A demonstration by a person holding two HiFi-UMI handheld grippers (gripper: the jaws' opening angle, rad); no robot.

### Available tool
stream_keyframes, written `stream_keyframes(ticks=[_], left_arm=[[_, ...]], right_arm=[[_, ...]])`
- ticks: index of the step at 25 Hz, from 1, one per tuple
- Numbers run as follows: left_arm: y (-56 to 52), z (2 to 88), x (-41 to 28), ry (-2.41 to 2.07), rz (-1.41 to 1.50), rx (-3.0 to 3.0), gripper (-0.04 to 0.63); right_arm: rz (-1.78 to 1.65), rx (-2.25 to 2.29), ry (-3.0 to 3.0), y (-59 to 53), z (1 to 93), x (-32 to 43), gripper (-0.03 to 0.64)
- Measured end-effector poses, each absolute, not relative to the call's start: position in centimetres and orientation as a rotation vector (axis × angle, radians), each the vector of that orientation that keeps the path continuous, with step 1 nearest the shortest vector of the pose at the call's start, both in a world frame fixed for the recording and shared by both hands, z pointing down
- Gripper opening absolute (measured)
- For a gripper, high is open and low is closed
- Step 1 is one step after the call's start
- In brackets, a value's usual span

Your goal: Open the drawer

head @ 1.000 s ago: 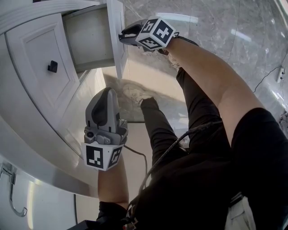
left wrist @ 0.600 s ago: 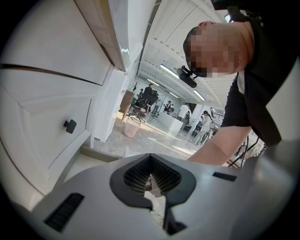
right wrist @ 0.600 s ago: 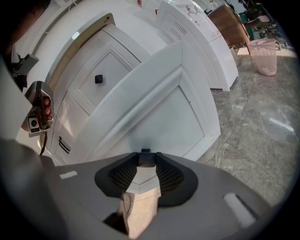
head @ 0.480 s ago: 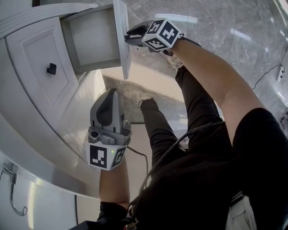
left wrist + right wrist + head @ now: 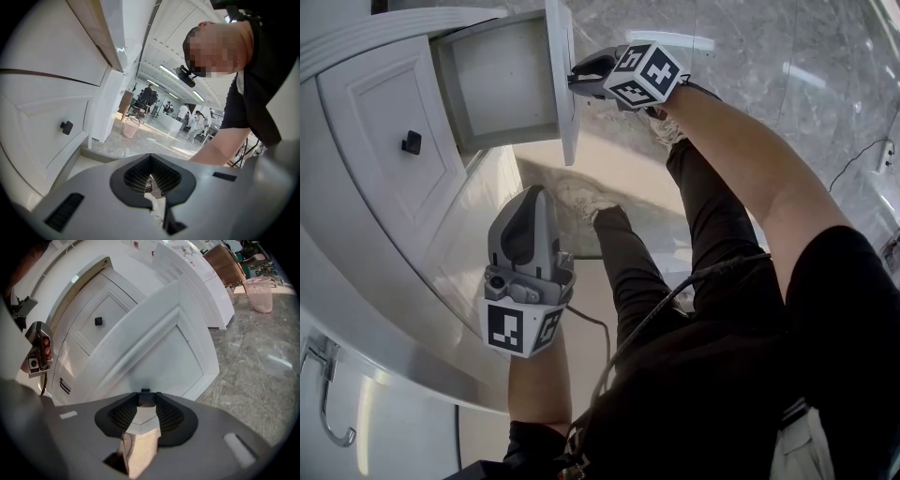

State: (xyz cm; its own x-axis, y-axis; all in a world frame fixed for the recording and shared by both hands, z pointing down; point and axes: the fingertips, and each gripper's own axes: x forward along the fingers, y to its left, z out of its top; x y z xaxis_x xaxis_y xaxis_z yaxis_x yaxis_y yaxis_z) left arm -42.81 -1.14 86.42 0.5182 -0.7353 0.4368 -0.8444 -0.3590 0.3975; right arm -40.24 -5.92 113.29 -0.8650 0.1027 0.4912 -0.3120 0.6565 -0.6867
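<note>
The white panelled drawer [image 5: 502, 84] stands well out of the white cabinet [image 5: 366, 197]. The right hand-held gripper [image 5: 581, 77] grasps its small black knob [image 5: 146, 398]. The left hand-held gripper [image 5: 532, 202] hangs clenched and empty. Little pulling seems left.

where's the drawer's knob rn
The drawer knob is bottom centre of the right gripper view, pinched between the jaws of the right hand-held gripper, on the white drawer front.

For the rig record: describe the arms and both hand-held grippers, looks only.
The left hand-held gripper and right hand-held gripper have grey plastic shells and dark ribbed pads. Each carries a cube of black-and-white square markers. Forearms bare; black short-sleeved top, black trousers. A thin black cable crosses the body.
</note>
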Motion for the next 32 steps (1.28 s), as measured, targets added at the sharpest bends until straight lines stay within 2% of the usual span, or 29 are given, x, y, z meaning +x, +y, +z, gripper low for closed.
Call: stream_keyframes(ticks=[22, 32], left_arm=[[-0.5, 85.6, -42.2, -1.266, 0.254, 2.201, -0.009], [-1.0, 81.2, -42.6, -1.312, 0.197, 2.215, -0.009]], right_arm=[[1.163, 0.216, -2.367, -5.8, 113.5, -39.7, 0.126], [1.027, 0.328, -2.228, -6.8, 112.2, -38.2, 0.149]])
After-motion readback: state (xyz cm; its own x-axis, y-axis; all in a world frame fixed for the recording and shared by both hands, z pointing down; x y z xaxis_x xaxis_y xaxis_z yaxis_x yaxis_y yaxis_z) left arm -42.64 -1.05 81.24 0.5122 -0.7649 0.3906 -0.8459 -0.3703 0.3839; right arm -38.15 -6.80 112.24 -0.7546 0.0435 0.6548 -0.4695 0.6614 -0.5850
